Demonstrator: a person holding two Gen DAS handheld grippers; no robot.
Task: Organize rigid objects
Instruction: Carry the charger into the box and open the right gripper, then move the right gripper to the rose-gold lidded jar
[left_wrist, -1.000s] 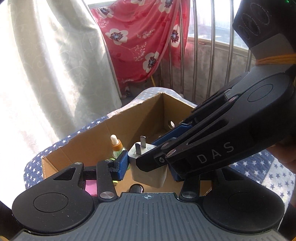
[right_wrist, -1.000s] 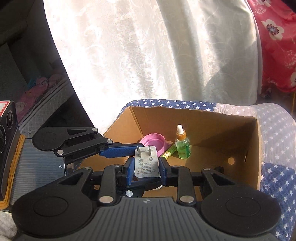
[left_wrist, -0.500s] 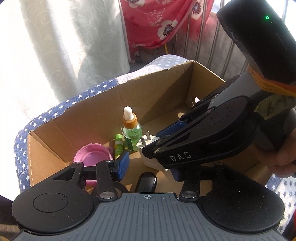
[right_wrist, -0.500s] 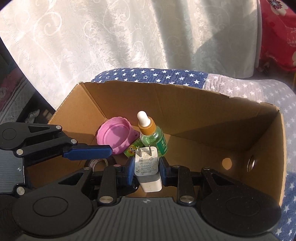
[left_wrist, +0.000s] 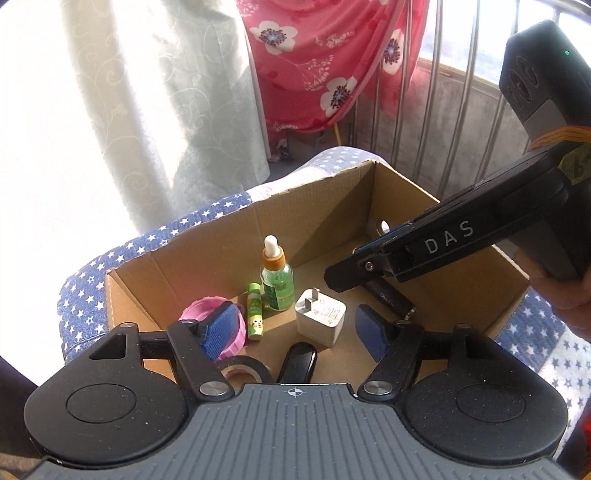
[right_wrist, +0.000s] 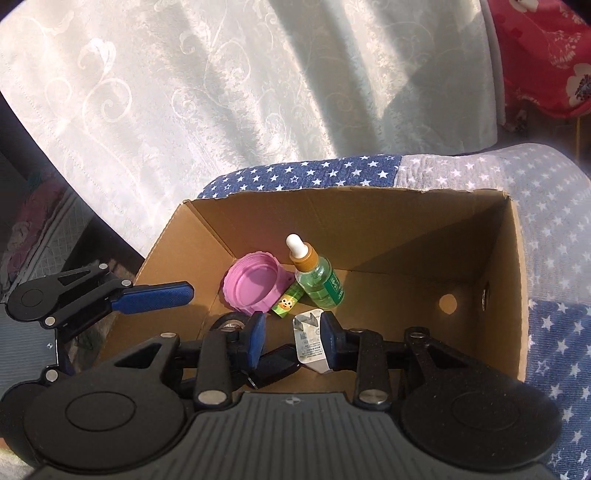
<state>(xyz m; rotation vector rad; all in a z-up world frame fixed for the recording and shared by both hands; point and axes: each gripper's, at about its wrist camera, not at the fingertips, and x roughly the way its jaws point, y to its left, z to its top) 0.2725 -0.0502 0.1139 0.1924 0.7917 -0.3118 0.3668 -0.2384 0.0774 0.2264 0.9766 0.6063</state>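
The support is a padded surface (right_wrist: 314, 173) covered in blue cloth with white stars, with a grey starred patch (right_wrist: 461, 173) at its far right. 1 open cardboard box (right_wrist: 388, 229) rests directly on the cloth. The cover shows along the box's far edge and down its right side. In the left wrist view, the same cloth (left_wrist: 122, 258) borders the box (left_wrist: 207, 240) on the left and far sides.
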